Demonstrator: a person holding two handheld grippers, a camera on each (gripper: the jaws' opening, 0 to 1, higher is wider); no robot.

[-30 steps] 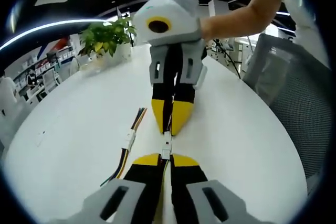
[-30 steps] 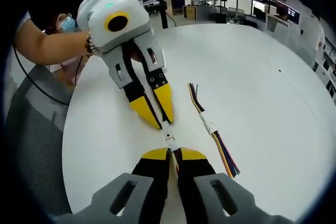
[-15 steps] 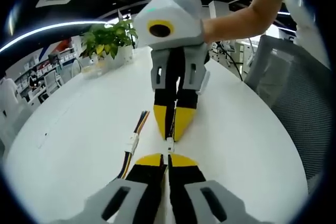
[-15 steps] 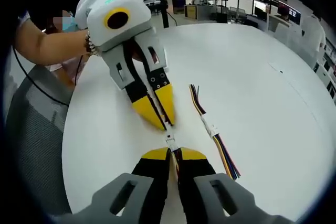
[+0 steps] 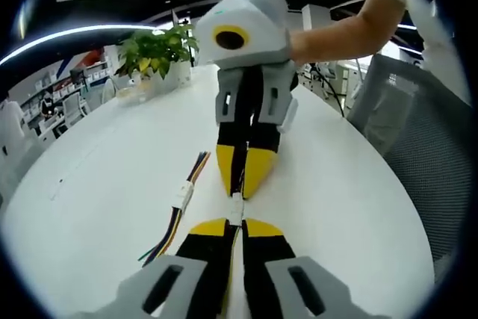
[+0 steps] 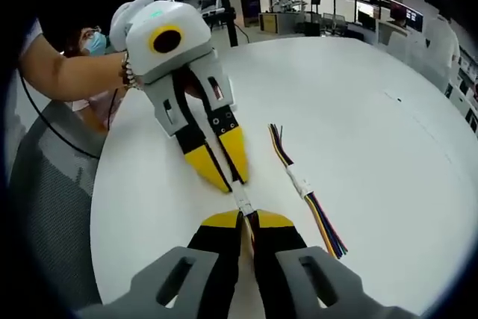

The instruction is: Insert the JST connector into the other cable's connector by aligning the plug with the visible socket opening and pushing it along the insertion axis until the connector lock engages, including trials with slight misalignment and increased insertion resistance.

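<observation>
Drawn slightly apart again, both grippers [image 5: 228, 223] [image 6: 249, 220] face tip to tip, clamped on the mated connector [image 5: 235, 207].

Your left gripper [image 5: 229, 223] and right gripper [image 6: 247, 218] meet tip to tip, leaving hardly any gap; a spare cable [image 6: 308, 192] lies just beside them on the white table [image 6: 373, 147]; beyond it the tabletop is open; a potted plant [image 5: 153, 54] stands far off, probably at the table's edge; a mesh chair [image 5: 418, 140] borders one side.
</observation>
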